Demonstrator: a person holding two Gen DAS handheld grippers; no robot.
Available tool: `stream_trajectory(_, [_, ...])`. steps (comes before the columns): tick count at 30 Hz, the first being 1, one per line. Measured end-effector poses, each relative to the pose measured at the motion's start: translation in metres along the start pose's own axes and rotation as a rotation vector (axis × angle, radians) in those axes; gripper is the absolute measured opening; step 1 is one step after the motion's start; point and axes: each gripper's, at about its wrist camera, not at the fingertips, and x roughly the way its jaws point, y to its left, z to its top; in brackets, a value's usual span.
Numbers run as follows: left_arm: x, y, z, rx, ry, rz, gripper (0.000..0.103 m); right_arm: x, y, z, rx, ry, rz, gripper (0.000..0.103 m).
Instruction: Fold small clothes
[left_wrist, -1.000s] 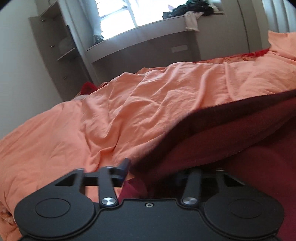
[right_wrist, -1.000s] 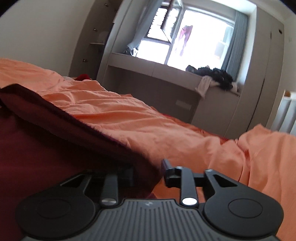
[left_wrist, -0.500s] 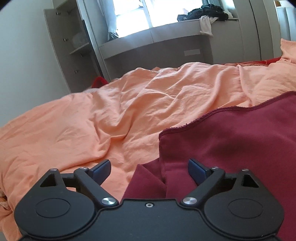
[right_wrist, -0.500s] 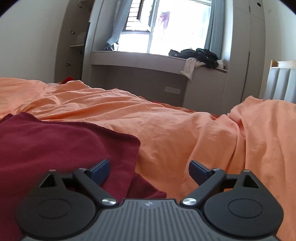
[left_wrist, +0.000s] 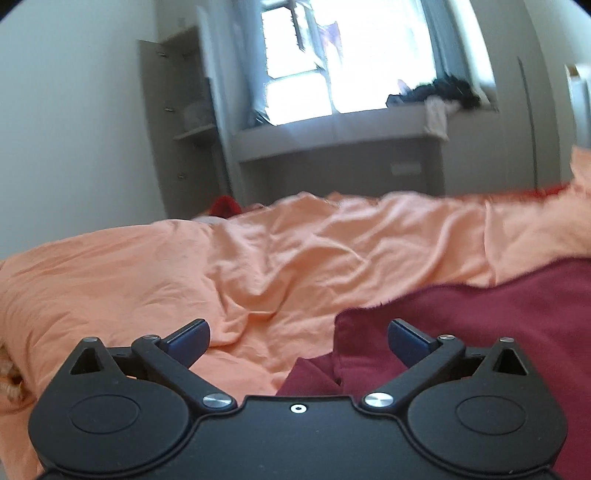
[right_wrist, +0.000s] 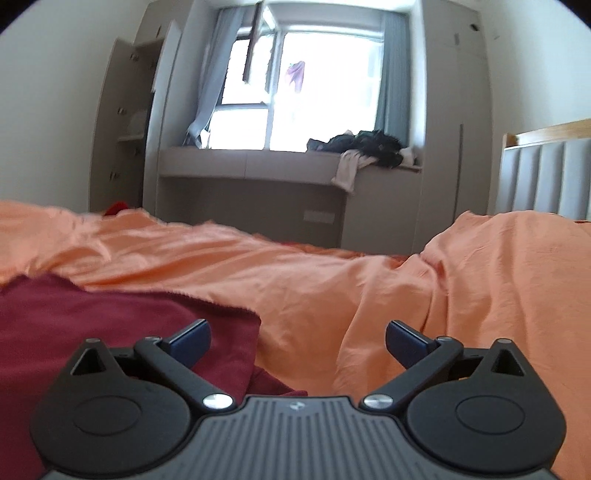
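Two grippers are in view, each seen from its own camera over a rumpled orange bed cover.

Seen from the left wrist, the left gripper (left_wrist: 297, 338) has its jaws spread wide and still opening, its blue fingertips (left_wrist: 188, 338) pressing on nothing. Between and under them lies the near corner of a dark red garment (left_wrist: 480, 321), not pinched. The garment lies flat on the orange cover (left_wrist: 221, 273), filling the picture from about 3 o'clock round to 6 o'clock, its folded edge running up toward 2 o'clock. A lower layer of the same red cloth peeks out at 6 o'clock, just above the gripper's black body.

Seen from the right wrist, the right gripper (right_wrist: 295, 338) is likewise spread wide and still opening, with nothing clamped. The garment (right_wrist: 110, 321) sits here from 7 o'clock to 9 o'clock, its frayed edge passing under the left blue fingertip (right_wrist: 190, 339); the right one hangs over bare orange cover (right_wrist: 369, 288). A small fold of red cloth shows at 6 o'clock by the gripper's grey ribbed top.

Beyond the bed, at 12 o'clock in both views, stands a bright window (right_wrist: 295, 92) with grey curtains (right_wrist: 393, 74) above a grey window bench (right_wrist: 258, 162). A heap of dark clothes (right_wrist: 365, 142) lies on the bench toward 1 o'clock, a pale piece hanging over its front. Open shelves (right_wrist: 129, 122) stand at 10 o'clock, and a padded grey headboard (right_wrist: 546, 173) shows at 3 o'clock in the right wrist view. The left wrist view is somewhat blurred.
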Motion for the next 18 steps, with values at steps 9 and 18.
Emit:
stream_trajectory(9, [-0.078,0.015,-0.031,-0.116,-0.127,0.011,0.102,-0.04,0.012,0.003,0.043,-0.107,0.029,0.103])
stream_trajectory(18, [-0.135,0.014,-0.067,-0.197,-0.116,0.01,0.102,-0.078,0.043,-0.009,0.044,-0.172,0.107,0.103])
